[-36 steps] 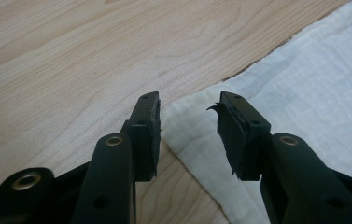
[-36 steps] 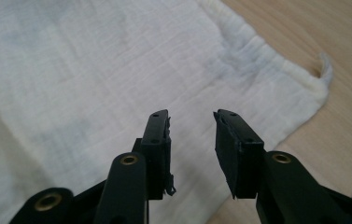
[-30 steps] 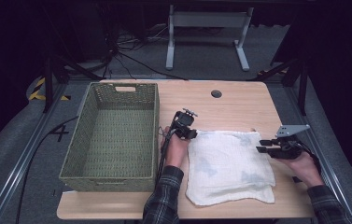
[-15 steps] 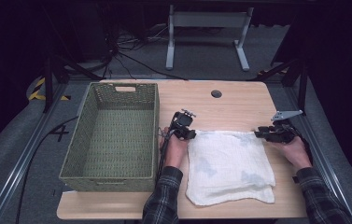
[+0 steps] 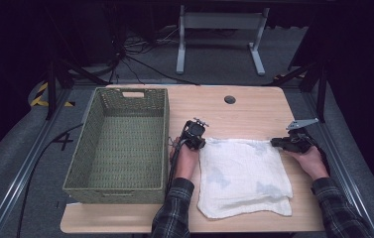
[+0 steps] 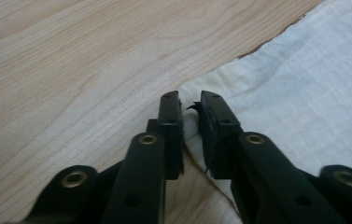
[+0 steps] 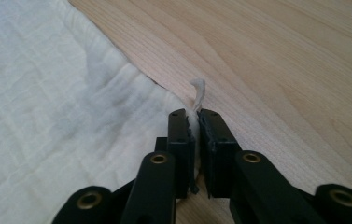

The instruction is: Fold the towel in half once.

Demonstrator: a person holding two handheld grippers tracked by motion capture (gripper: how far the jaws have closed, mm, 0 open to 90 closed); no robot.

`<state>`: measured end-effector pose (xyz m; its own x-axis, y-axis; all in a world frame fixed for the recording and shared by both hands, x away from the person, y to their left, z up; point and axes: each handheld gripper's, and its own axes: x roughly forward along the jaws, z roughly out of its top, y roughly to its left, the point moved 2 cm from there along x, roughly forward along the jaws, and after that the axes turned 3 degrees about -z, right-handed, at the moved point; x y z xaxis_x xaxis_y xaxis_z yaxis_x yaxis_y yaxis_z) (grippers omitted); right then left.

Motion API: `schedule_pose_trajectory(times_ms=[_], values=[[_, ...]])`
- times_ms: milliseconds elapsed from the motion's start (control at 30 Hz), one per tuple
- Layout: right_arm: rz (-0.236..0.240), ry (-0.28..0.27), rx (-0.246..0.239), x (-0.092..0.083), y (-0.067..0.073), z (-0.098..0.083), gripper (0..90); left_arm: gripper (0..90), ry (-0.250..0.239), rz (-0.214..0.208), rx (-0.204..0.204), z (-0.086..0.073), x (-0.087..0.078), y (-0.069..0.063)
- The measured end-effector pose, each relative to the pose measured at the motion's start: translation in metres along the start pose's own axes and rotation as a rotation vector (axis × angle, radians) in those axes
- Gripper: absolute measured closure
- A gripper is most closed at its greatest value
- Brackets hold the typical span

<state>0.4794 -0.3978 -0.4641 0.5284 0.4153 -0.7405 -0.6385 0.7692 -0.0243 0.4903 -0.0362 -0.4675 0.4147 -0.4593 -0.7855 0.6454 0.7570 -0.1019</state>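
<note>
Both sets of jaws have just closed: left gripper (image 5: 198,141) pinches the white cloth's (image 5: 244,176) far-left corner, right gripper (image 5: 280,143) its far-right corner.

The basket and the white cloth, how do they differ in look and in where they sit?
The basket is green, woven, stiff-walled and sits on the table's left; the white cloth is soft, folded flat and lies on the right. The basket is untouched, while each hand-held gripper pinches a far corner of the cloth. Both rest on the wooden table.

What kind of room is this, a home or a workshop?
Probably a lab or studio, not a home: a wooden table stands amid dark drapes, floor cables and a metal stand, and hand-held grippers work a cloth.
</note>
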Motion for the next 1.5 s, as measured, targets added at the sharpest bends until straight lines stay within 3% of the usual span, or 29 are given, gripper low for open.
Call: schedule_pose_trajectory(times_ms=[300,600,767,900,1067,1367,1500], values=[[-0.009,0.005,-0.015,-0.004,0.002,0.0,85.8,87.4,-0.034,-0.014,-0.016,-0.001,-0.008,-0.004],[-0.024,-0.017,-0.028,-0.026,0.007,-0.004,85.8,87.5,-0.083,0.029,-0.001,-0.004,-0.029,-0.01],[-0.019,-0.04,-0.029,-0.038,0.01,-0.007,85.8,87.5,-0.108,0.027,-0.02,-0.007,-0.037,-0.016],[-0.012,-0.047,-0.039,-0.049,0.017,-0.011,85.9,87.6,-0.112,0.053,-0.009,-0.013,-0.048,-0.028],[-0.004,-0.056,-0.046,-0.06,0.027,-0.015,85.8,87.6,-0.121,0.055,-0.001,-0.022,-0.056,-0.039],[0.035,-0.057,-0.056,-0.076,0.05,-0.03,85.8,87.6,-0.125,0.009,-0.002,-0.045,-0.065,-0.056],[0.058,-0.024,-0.068,-0.073,0.061,-0.041,85.8,87.6,-0.091,-0.023,0.004,-0.057,-0.062,-0.059]])
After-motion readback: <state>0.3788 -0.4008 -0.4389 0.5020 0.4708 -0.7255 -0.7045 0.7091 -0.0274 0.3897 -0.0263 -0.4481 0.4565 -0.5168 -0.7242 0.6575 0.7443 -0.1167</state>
